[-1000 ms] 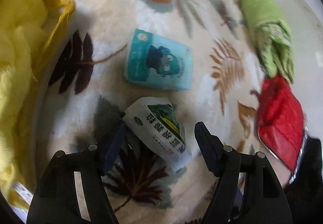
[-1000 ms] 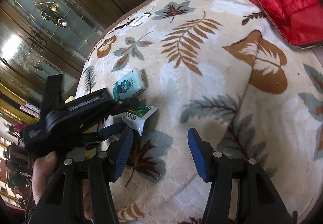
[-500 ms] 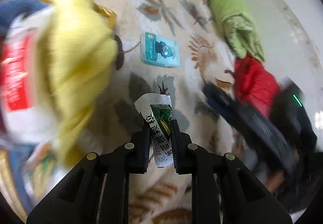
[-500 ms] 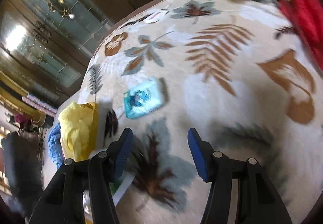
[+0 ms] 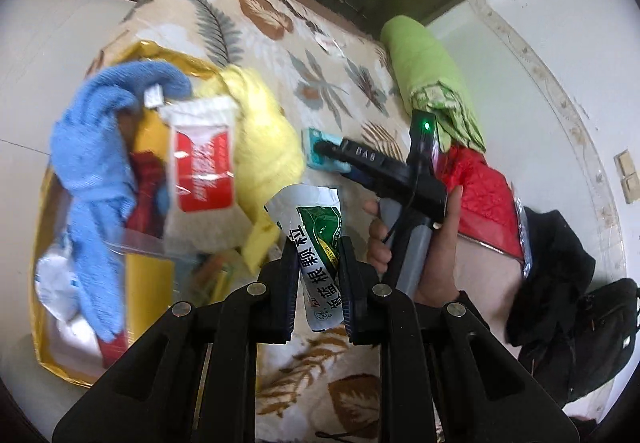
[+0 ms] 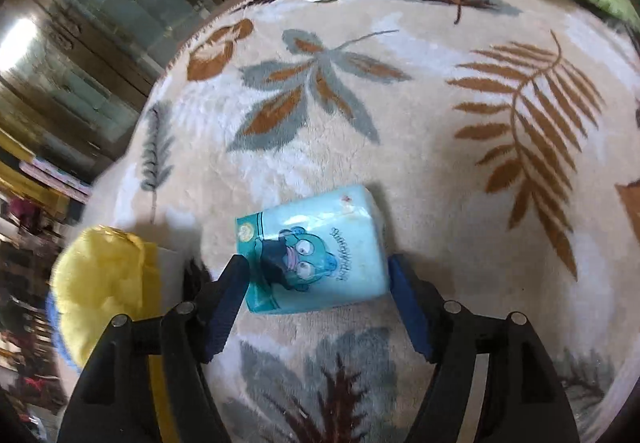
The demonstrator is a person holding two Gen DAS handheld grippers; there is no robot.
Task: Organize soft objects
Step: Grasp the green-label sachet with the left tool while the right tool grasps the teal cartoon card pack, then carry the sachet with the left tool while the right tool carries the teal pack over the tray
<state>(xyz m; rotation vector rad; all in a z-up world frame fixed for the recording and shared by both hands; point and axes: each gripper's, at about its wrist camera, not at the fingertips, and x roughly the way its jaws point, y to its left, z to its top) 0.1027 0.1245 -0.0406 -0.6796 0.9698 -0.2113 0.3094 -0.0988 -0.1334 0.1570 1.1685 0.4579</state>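
Two small packs are in play: a white sachet (image 5: 320, 243) with a green panel and dark Chinese characters, its top edge torn and crumpled, and a pale teal tissue pack (image 6: 316, 255) printed with a cartoon bear. The left gripper (image 5: 318, 283) is clenched on the sachet, which stands upright between its blue pads, lifted clear of the blanket (image 6: 360, 115). The right gripper (image 6: 316, 303) has just spread its jaws wider; they are released, straddling the tissue pack that lies flat on the blanket, whether the pads touch it I cannot tell. In the left wrist view a hand (image 5: 436, 243) grasps the right gripper's handle. To the left sits a gold-edged bag (image 5: 52, 359) stuffed with a blue cloth (image 5: 92, 163), a yellow cloth (image 5: 264, 139) and a red-and-white packet (image 5: 204, 163). The blanket is cream plush with brown and grey leaves. Far right lie a rolled green cloth (image 5: 428, 75) and a red quilted pouch (image 5: 484, 199); dark wooden glazed cabinets (image 6: 100, 23) stand beyond.
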